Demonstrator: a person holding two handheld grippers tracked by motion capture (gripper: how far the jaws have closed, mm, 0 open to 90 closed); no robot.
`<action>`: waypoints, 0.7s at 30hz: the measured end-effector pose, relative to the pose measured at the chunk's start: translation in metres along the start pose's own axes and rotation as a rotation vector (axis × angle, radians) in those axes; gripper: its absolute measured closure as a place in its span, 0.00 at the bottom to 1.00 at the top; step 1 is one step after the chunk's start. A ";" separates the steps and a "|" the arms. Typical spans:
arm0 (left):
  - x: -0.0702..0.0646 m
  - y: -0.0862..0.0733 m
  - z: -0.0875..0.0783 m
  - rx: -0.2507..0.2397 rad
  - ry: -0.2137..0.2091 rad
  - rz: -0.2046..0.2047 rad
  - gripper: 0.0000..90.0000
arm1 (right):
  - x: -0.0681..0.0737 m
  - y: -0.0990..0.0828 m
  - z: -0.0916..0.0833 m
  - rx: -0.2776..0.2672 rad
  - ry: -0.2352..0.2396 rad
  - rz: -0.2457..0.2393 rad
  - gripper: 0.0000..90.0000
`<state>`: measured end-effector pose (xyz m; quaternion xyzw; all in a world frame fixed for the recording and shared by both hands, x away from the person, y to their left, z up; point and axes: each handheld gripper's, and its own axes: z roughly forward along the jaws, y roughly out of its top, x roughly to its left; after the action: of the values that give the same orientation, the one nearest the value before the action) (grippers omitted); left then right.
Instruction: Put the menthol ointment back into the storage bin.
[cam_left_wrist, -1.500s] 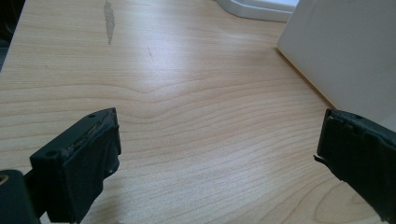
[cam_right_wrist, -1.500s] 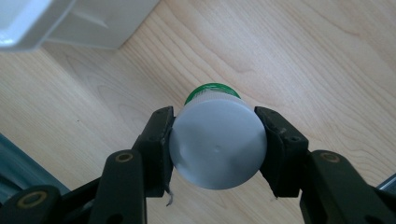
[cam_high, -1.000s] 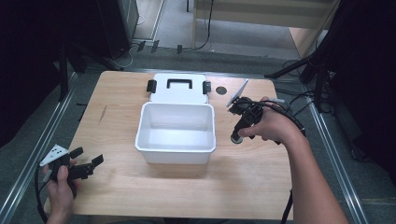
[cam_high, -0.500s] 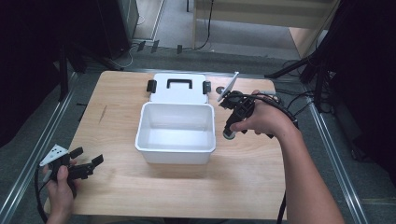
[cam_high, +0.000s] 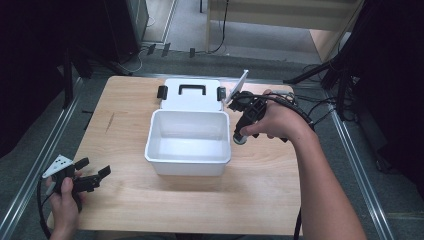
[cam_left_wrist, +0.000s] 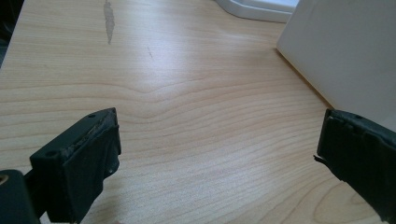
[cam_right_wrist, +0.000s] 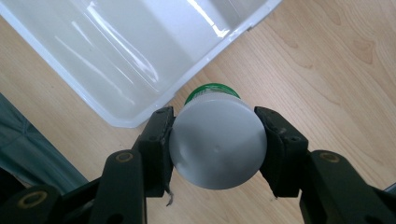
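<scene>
**Right gripper holding a white jar beside the open bin; left gripper idle at the near corner**

In the high view, your right gripper (cam_high: 241, 134) sits just beside the right wall of the white bin (cam_high: 187, 161), with its jaws pointing down toward the wooden table (cam_high: 260, 200). The right gripper view shows both pads pressed against opposite sides of a white jar (cam_right_wrist: 217, 142), so the jaws are closed on it at the jar's own width. You see the jar's flat round end facing the camera and a green band (cam_right_wrist: 212, 87) at its far end. The jar lies over bare wood, just outside the bin's rim (cam_right_wrist: 154, 109), near one corner of the bin; whether it touches the table cannot be told. In the high view the jar appears as a small pale round shape (cam_high: 240, 139) under your right hand (cam_high: 277, 122).

The bin stands open at mid-table, its inside glossy and bare. Its white lid (cam_high: 191, 95), with a black handle (cam_high: 192, 89) and two black latches, lies flat on the table against the bin's far side. A thin pale card-like piece (cam_high: 237, 88) rises tilted at the lid's right end; what it is cannot be told.

Your left gripper (cam_high: 95, 176) rests at the near left corner of the table, well apart from the bin. In the left gripper view its jaws stand wide apart with nothing between them, wood grain below and the bin's outer wall (cam_left_wrist: 345, 51) to one side.
</scene>
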<state>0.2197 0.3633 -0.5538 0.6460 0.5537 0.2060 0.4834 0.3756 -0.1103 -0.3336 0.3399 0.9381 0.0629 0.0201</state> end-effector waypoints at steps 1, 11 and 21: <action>0.000 0.000 0.000 0.000 0.000 0.000 0.00 | 0.000 0.000 0.000 0.000 0.000 0.000 0.57; 0.000 0.000 0.000 0.000 -0.001 -0.003 0.00 | 0.009 0.013 -0.002 -0.005 0.003 -0.032 0.57; 0.000 0.000 0.000 0.002 -0.002 -0.003 0.00 | 0.021 0.027 0.002 -0.001 0.016 -0.053 0.57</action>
<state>0.2196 0.3635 -0.5537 0.6458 0.5543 0.2044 0.4836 0.3767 -0.0763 -0.3322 0.3145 0.9469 0.0654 0.0143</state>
